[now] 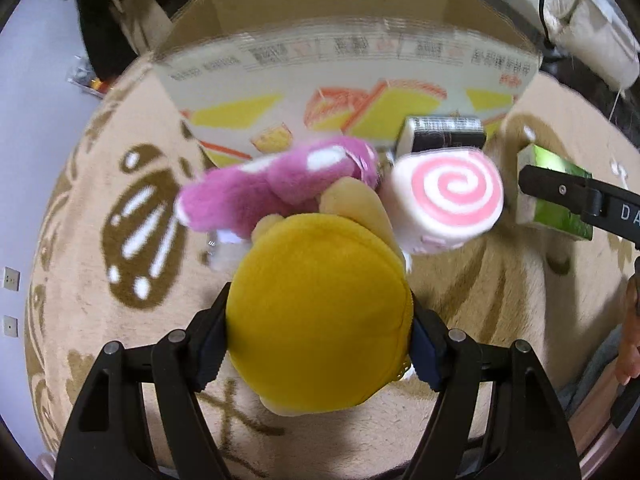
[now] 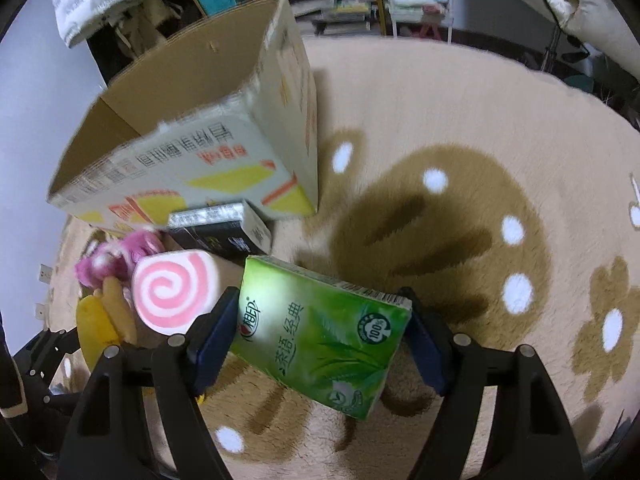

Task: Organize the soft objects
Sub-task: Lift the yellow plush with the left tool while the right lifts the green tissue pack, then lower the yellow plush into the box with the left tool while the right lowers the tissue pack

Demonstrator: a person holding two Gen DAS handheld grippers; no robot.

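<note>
the likeliest trouble, judged from how things hang, is a drop: the yellow plush [image 1: 320, 320] is round and squashy, pinched only across its middle, so a quick swing toward the cardboard box [image 1: 348, 40] could let it roll out from between the pads. the green tissue pack [image 2: 320, 344] sits tilted in its grip, one corner low at about 5 o'clock, and a slick wrapper held off-square may twist or slide. both arms work close together, so a crossing reach could knock the pink swirl cushion [image 1: 448, 196] or the pink plush [image 1: 280, 180] further away, or push the box wall.

nearest in the left wrist view, the left gripper [image 1: 320, 344] is closed to a middling width on the yellow plush, both pads pressing its sides. just beyond, at 11 o'clock, lies the pink plush; at 1 o'clock the swirl cushion, with a black box [image 1: 444, 132] behind it. farthest, at 12 o'clock, stands the open cardboard box on the beige rug [image 1: 80, 200].

in the right wrist view the right gripper [image 2: 320, 340] is closed fairly wide on the tissue pack, pads against its two short ends. past it at 10 o'clock sit the cushion and plush, then the cardboard box.
</note>
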